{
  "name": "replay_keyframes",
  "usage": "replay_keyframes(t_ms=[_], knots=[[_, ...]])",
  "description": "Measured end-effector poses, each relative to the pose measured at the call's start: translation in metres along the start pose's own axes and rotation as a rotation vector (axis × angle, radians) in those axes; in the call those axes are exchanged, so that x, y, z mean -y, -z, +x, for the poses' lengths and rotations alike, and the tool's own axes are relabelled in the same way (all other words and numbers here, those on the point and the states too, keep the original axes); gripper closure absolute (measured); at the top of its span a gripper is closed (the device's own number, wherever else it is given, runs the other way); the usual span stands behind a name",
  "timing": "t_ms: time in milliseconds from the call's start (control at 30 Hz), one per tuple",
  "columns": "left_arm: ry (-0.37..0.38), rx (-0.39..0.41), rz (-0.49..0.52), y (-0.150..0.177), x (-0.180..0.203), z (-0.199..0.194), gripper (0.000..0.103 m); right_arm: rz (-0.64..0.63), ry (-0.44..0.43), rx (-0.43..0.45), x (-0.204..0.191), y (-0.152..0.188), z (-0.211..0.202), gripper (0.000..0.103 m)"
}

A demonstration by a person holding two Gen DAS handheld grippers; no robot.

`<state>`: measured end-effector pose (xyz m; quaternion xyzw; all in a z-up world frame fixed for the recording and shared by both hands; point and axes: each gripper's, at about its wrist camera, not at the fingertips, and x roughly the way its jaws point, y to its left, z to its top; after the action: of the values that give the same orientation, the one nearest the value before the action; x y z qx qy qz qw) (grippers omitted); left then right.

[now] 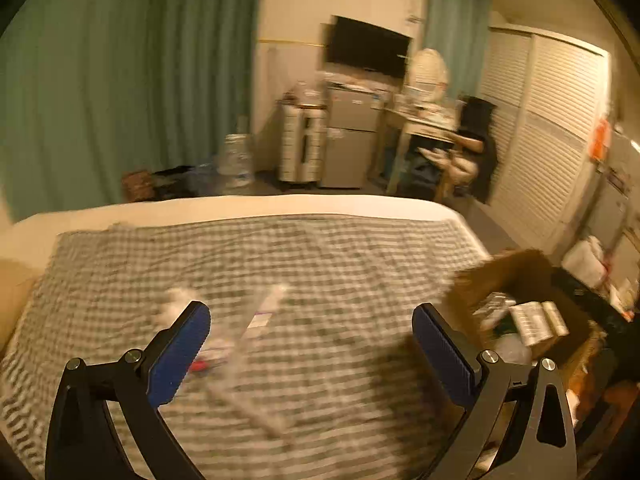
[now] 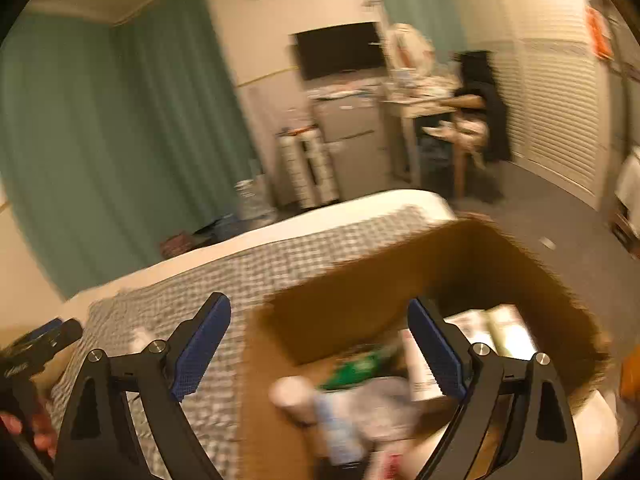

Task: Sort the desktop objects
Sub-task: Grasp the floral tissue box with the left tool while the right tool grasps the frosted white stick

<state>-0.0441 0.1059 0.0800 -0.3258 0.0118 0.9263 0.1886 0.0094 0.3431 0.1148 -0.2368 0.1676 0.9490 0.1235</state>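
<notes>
I count one cardboard box (image 2: 360, 292), one checked blanket (image 1: 280, 256) on one bed (image 1: 240, 204), one television (image 1: 366, 46) and two grippers.

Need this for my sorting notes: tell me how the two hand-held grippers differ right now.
The left hand-held gripper hangs over the checked blanket and loose items; the right hand-held gripper hangs over the cardboard box. The left's jaws look slightly wider. Both are open, empty, with blue pads.

Matt brown cardboard box (image 2: 360, 292) under the right claw; its edge torn rough. Soft checked cloth blanket (image 1: 320, 256) beneath the left claw; ribbed blue pads (image 1: 180, 356), matt black plastic.
</notes>
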Motion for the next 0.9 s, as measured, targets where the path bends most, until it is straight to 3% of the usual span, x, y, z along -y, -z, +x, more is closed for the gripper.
replay_keyframes(t_ms=[133,233,400,567,667,767,833,900], knots=[[-0.137,0.010,-0.085,0.023,-0.069,-0.013,0.000,-0.061,-0.116,-0.041,-0.065,0.012,0.017,0.013],[-0.194,-0.048,-0.118,0.050,-0.104,-0.007,0.000,-0.087,-0.221,-0.122,-0.107,0.029,0.039,0.015],[-0.261,-0.122,-0.084,0.090,-0.132,0.016,0.000,-0.198,-0.306,-0.284,-0.163,0.080,0.085,0.037],[-0.252,-0.159,-0.151,0.118,-0.156,0.041,0.000,-0.317,-0.315,-0.466,-0.187,0.137,0.144,0.041],[-0.172,-0.188,-0.234,0.132,-0.175,0.055,0.000,-0.362,-0.323,-0.571,-0.198,0.162,0.173,0.042],[-0.151,-0.251,-0.282,0.142,-0.186,0.077,0.000,-0.426,-0.316,-0.624,-0.210,0.178,0.194,0.043],[-0.145,-0.278,-0.294,0.143,-0.189,0.087,0.000,-0.467,-0.316,-0.642,-0.217,0.186,0.208,0.047],[-0.123,-0.307,-0.293,0.144,-0.189,0.096,0.000,-0.521,-0.304,-0.650,-0.224,0.193,0.216,0.061]])
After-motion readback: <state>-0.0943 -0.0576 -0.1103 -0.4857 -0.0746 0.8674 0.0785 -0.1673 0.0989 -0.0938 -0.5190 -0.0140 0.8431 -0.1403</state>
